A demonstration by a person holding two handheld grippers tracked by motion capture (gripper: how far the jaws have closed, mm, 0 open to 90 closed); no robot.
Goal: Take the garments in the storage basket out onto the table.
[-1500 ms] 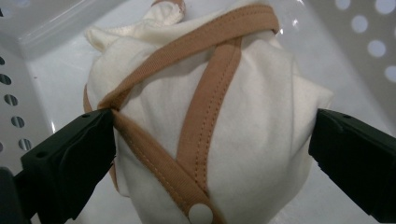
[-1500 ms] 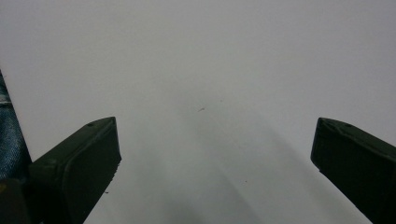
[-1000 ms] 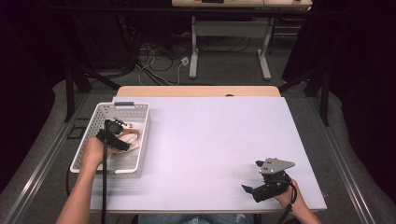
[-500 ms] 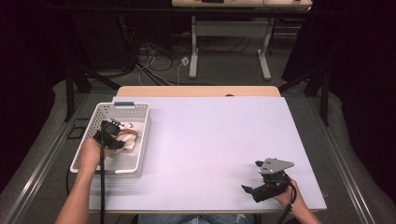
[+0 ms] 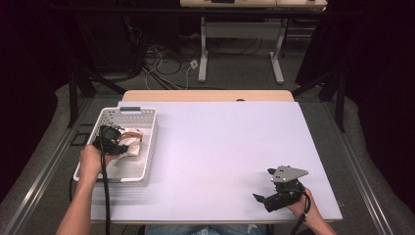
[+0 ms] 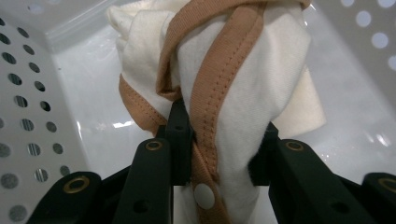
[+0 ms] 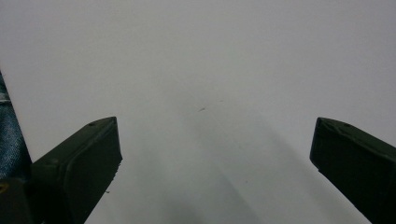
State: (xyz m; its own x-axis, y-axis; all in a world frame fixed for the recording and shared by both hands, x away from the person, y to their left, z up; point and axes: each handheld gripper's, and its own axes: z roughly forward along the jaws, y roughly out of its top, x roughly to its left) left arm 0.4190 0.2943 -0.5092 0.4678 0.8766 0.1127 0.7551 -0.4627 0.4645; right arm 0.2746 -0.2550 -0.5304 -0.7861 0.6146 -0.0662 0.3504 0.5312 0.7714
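At the near edge of the high view, blue denim (image 5: 205, 229) shows under the rim of the table (image 5: 230, 147), whose flat, pale lavender-white top lies over a light wood board visible as a strip along the far side. The right tool (image 5: 274, 195), black with a grey 3-cornered plate on top, rests low on the near right part of the table, held by the right hand (image 5: 304, 209). In the right gripper view its 2 jaws stand wide apart with nothing between them, released, over bare white surface, with a sliver of denim at the left edge.

On the left, a white perforated plastic basket (image 5: 147, 161) sits at the table's left edge, partly overhanging it. The left hand (image 5: 91, 161) holds the left tool (image 5: 117, 142) inside the basket, its cable trailing back along the forearm.

The left gripper view gives what the high view only hints at: the left tool is clenched on a cream-white fabric garment with tan stitched trim (image 6: 233, 93). The cloth is bunched and pinched between the 2 black jaws, a white snap button (image 6: 204, 195) sits on the trim near the jaws, and the basket's glossy floor and holed walls surround it. From above the garment reads as a small pale and tan lump in the basket.

Beyond the table lie grey floor, loose cables, a white-legged desk frame (image 5: 240, 49) and dark curtains on both sides.
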